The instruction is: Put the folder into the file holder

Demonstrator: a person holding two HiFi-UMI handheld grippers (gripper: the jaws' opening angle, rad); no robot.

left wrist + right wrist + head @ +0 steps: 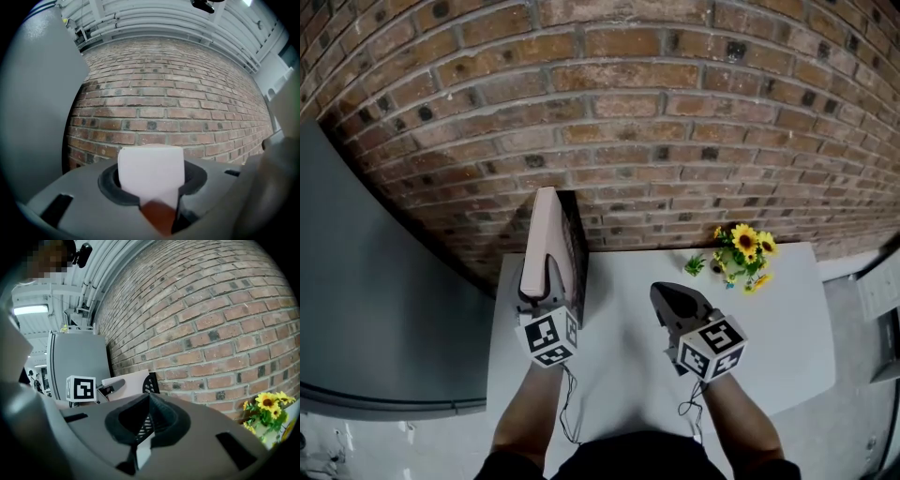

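Left gripper (540,287): jaws clamped on the folder (546,234). The left gripper view shows the folder's pale edge filling the gap between both pads, with a reddish-brown patch below it. Held, not slack.

Folder is pale pink and stands on edge, roughly upright, at the back-left of the white table (623,314). Its far end points at the brick wall (628,112).

File holder (576,246) is black mesh and sits right against the folder's right side, close to the wall. From the head view the 2 overlap. The folder's lower edge is hidden, so I can't tell if it's inside a slot or only alongside. In the right gripper view the folder sits left of the holder's mesh end, reaching up to it.

Right gripper (664,294): jaws pressed together, nothing between them. It hovers over the middle-right of the table, well apart from the folder and holder, pointing toward the wall.

1 bunch of sunflowers (741,251) sits at the back-right of the table by the wall, well clear of both grippers. A grey cabinet (375,300) stands left of the table.
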